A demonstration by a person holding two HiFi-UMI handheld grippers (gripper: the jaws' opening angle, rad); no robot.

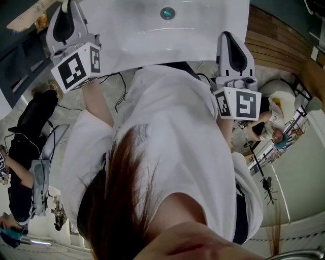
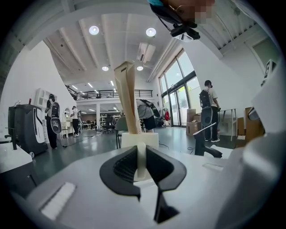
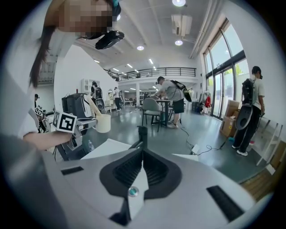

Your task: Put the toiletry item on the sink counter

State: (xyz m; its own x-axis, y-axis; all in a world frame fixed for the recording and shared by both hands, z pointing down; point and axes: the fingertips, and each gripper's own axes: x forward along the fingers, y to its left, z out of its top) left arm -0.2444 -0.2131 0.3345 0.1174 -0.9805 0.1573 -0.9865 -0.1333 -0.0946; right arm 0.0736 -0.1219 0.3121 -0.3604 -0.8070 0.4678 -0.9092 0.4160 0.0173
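Note:
My left gripper (image 2: 141, 161) is shut on the near wall of a small cream cup (image 2: 139, 139), one finger inside and one outside. A tall beige tube (image 2: 127, 94) stands upright in the cup. The right gripper view shows the same cup (image 3: 103, 123) held out at the left, level and off any surface. In the head view my left gripper (image 1: 63, 25) hangs at the left front edge of the white sink (image 1: 203, 30), with the cup hidden behind it. At the sink's right front edge my right gripper (image 1: 229, 38) is shut with nothing in it; its jaws (image 3: 143, 150) meet at the tips.
The sink drain (image 1: 167, 13) lies in the middle of the basin. A black faucet (image 3: 142, 133) rises just past my right jaws. My own white shirt (image 1: 172, 142) fills the lower head view. Several people, chairs and a black machine (image 2: 27, 127) stand around the hall.

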